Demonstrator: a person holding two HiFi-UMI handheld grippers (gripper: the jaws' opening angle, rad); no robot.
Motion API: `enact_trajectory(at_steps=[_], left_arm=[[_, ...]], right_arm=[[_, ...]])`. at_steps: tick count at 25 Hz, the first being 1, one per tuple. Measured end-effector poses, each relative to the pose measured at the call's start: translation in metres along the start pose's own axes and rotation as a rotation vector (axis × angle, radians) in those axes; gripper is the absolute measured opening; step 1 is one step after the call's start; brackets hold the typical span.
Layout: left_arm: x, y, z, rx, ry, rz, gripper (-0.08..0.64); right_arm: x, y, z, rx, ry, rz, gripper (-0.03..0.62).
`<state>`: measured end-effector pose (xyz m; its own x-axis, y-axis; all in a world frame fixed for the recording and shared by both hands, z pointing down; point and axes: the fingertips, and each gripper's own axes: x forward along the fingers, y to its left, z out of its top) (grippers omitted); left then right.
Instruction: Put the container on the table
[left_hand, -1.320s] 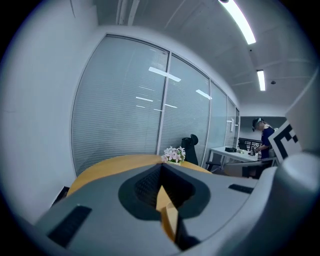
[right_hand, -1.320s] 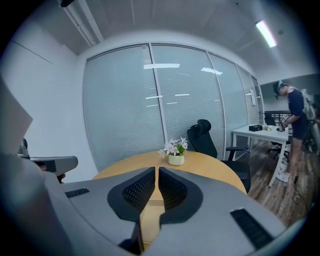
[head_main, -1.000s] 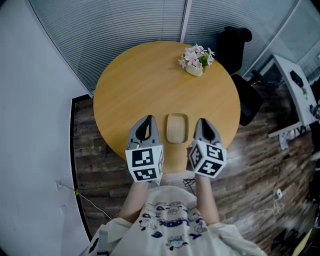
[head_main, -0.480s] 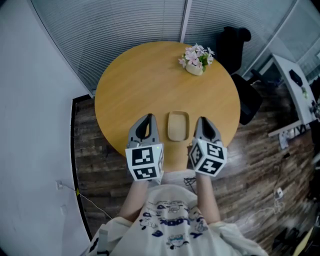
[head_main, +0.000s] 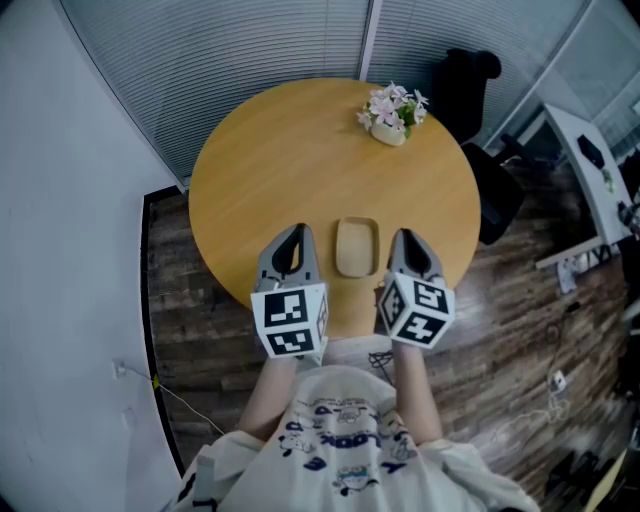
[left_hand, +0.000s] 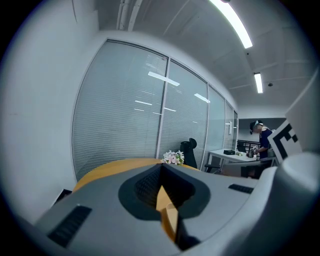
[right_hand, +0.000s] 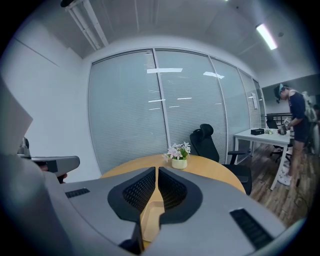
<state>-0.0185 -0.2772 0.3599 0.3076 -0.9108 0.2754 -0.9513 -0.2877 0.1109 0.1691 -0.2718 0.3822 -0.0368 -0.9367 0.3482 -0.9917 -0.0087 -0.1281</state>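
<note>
A tan, shallow container with rounded corners rests on the round wooden table near its front edge. My left gripper hovers just left of it and my right gripper just right of it, neither touching it. In the left gripper view the left gripper has its jaws pressed together at the tips with nothing held; a sliver of the container shows below them. The right gripper is likewise shut and empty, with the container seen through the lower gap.
A small pot of pink and white flowers stands at the table's far right. A black office chair sits beyond the table, a white desk to the right. A person stands by that desk. Glass walls with blinds close the back.
Almost nothing: the table and container sit slightly higher in the head view, while both grippers stay shut on either side of the container.
</note>
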Motion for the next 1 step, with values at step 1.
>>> enact_trajectory(at_steps=[1], left_arm=[[0.0001,0.0004,0.0007,0.000,-0.001,-0.001,0.003]], right_arm=[[0.0002,0.0007,0.0001,-0.001,0.001,0.001,0.021]])
